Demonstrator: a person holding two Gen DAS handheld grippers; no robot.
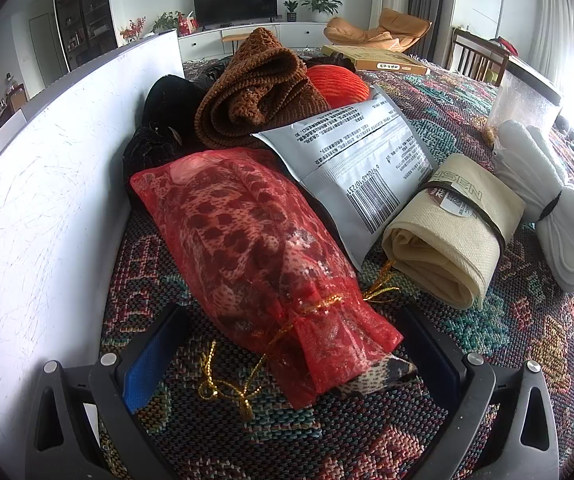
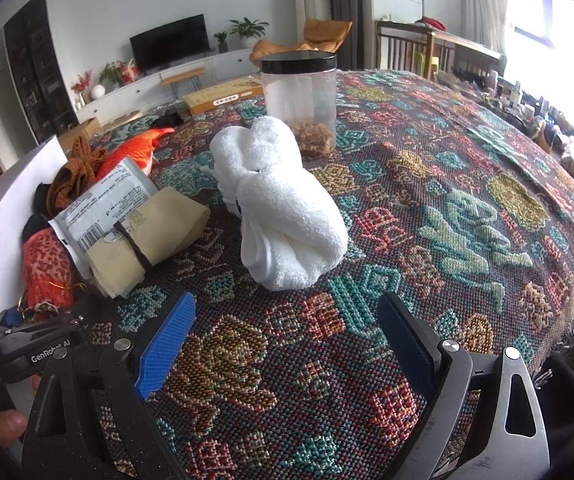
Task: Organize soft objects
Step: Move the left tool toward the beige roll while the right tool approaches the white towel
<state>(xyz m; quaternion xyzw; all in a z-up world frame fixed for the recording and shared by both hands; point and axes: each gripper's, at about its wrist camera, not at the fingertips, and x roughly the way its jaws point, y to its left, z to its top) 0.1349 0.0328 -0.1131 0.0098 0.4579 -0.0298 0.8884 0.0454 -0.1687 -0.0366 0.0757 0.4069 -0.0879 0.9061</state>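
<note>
Red mesh bag (image 1: 263, 248) (tied) between tool (image 1: 291, 360) fingers.

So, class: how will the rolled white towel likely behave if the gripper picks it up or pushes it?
The white towel looks soft, so it would probably squash and sag rather than stay stiff. A dark band cinches its middle, so it likely stays bundled. On the woven cloth it would probably drag, not slide or roll.

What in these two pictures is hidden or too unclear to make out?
- Left wrist view: the black item behind the red mesh bag is mostly covered by the brown knit.
- Left wrist view: print on the grey packet is too small.
- Right wrist view: the contents of the jar are blurred.
</note>
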